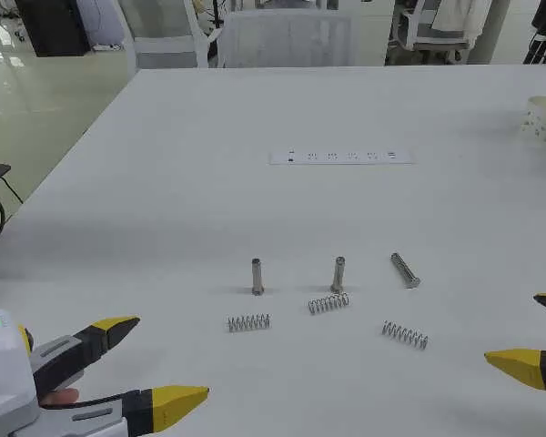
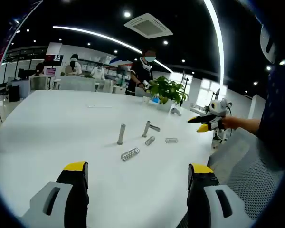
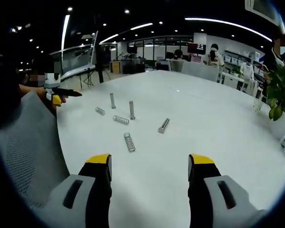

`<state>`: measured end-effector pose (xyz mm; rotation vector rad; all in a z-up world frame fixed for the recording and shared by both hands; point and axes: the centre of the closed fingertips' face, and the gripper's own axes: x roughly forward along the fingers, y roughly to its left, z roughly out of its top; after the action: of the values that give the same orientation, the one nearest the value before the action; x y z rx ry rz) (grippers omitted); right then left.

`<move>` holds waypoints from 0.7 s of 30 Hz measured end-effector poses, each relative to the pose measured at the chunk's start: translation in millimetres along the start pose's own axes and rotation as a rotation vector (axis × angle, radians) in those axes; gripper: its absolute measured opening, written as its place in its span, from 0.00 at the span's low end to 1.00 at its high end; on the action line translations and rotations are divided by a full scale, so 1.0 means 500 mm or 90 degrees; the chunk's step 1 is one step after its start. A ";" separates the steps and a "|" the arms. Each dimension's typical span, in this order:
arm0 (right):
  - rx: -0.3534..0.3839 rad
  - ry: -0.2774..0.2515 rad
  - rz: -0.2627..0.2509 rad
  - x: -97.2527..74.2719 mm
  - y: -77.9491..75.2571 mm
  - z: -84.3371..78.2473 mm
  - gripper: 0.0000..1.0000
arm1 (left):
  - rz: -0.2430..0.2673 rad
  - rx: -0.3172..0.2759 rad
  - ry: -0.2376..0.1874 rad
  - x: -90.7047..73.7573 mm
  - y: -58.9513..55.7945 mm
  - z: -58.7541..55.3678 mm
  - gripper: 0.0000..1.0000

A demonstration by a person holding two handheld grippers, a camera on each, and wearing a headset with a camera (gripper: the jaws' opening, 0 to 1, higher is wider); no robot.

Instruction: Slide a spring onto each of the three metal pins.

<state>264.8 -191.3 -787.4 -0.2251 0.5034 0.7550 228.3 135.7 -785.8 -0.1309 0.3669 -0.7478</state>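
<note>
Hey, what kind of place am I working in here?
Most likely an open-plan office or lab: a big white table with what looks like a built-in socket strip, mesh office chairs behind it, a ceiling air-conditioning unit and people at desks further back.

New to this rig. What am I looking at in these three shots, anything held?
No robot: a person holds yellow-tipped tongs, one pair per hand. The rectangular picture is the head view, from a headset camera looking down at the left tongs and right tongs. The two round pictures come from fisheye cameras riding on the tongs. On the white table, two metal pins stand upright, a third pin lies flat, and three springs lie loose near them. Both tongs are open, holding nothing.
</note>
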 end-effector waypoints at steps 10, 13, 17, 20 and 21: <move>-0.006 0.002 -0.002 -0.002 0.005 0.007 0.63 | -0.003 0.000 -0.003 -0.004 -0.002 0.002 0.83; -0.006 0.002 -0.002 -0.002 0.008 0.007 0.63 | -0.006 0.002 -0.006 -0.005 -0.003 0.006 0.83; -0.007 0.004 -0.001 -0.002 0.013 0.005 0.63 | -0.008 0.003 -0.008 -0.007 -0.004 0.009 0.83; -0.006 0.002 -0.003 -0.004 0.015 0.004 0.63 | -0.010 0.003 -0.006 -0.007 -0.005 0.009 0.83; -0.004 0.001 -0.004 -0.004 0.015 0.003 0.63 | -0.012 0.004 -0.006 -0.007 -0.006 0.009 0.83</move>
<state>258.8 -186.6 -785.0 -0.2339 0.5021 0.7508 225.7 135.9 -779.8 -0.1311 0.3551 -0.7667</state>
